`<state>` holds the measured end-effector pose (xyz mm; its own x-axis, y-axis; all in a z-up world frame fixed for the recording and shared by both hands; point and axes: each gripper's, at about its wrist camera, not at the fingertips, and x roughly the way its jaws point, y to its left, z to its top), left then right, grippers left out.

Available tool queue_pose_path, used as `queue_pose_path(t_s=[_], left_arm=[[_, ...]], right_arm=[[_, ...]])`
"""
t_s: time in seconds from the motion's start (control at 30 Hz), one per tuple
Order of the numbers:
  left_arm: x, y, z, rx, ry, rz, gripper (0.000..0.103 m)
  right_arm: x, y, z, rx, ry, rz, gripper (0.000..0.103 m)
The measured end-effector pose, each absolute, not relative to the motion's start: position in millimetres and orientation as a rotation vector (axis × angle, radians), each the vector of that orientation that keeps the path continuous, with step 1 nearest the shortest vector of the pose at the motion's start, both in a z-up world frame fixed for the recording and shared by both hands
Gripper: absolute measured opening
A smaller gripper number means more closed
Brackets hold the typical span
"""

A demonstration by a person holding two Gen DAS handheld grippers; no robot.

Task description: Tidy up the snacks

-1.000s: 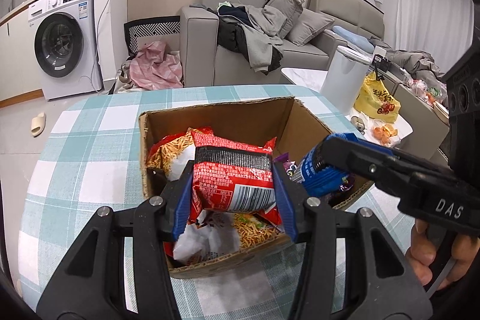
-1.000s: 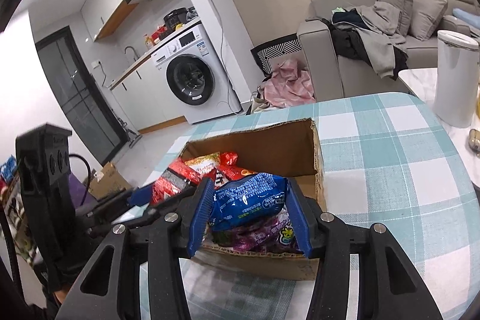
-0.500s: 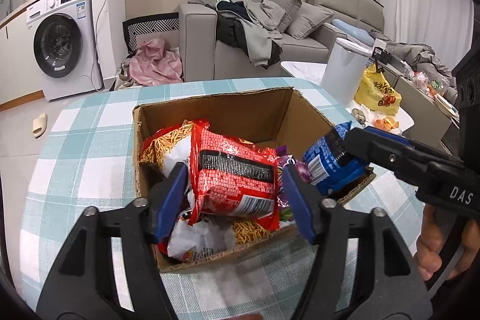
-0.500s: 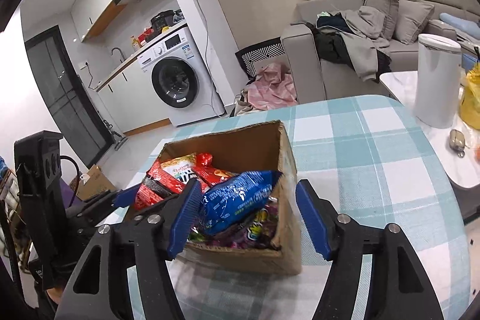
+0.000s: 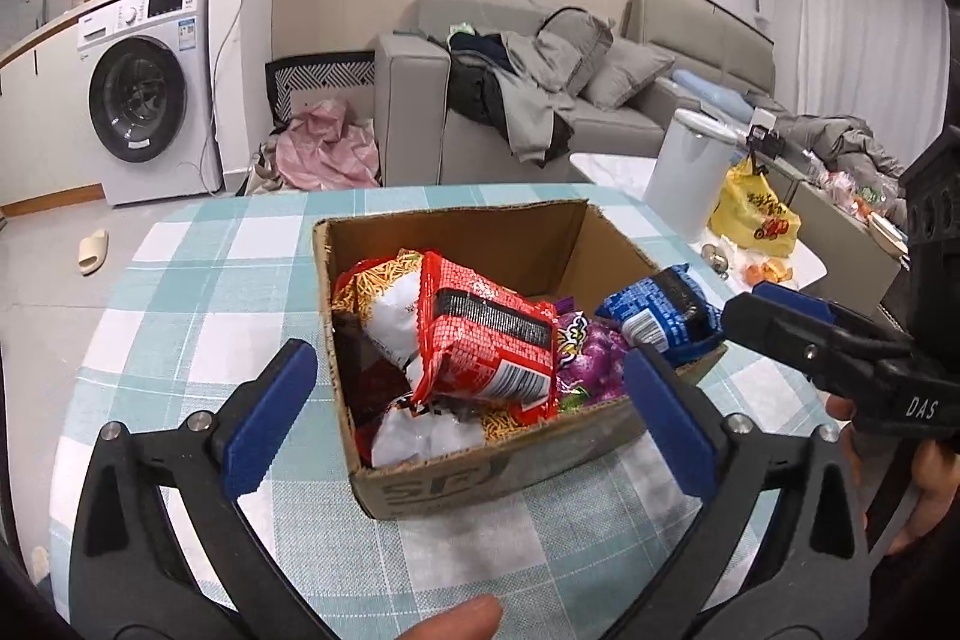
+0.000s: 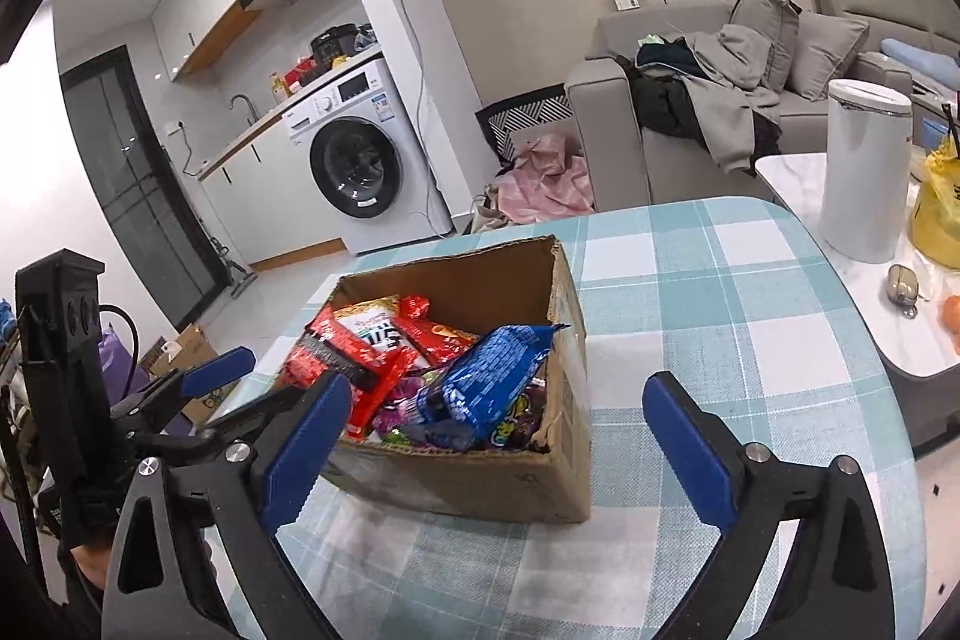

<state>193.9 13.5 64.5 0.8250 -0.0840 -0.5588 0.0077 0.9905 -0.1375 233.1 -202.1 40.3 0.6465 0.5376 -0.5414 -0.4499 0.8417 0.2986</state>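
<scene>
Snack packets fill the open brown cardboard box [image 5: 480, 454] on the teal checked tablecloth [image 5: 198, 280]; from your left view, the red crinkled noodle packet [image 5: 486, 340] lies ahead of your left gripper [image 5: 468, 424], long axis slanting away; its jaws are opening, empty; from your right view, one blue foil packet [image 6: 486, 382] lies left of your right gripper [image 6: 498, 436], likewise opening, empty.

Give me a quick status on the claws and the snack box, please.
Left claw and right claw opening, nothing between the pads. Red packet and blue packet lying in cardboard box. Nothing in the way.
</scene>
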Motion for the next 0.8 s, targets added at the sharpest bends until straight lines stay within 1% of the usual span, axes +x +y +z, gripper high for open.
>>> queue_pose_path(t_s=[0.53,0.8], left_arm=[[123,16,66,-0.105,0.504,0.022,0.102],[99,23,50,-0.111,0.488,0.044,0.102]], right_arm=[[182,-206,39,0.061,0.554,0.615,0.103],[168,-213,26,0.044,0.513,0.621,0.103]])
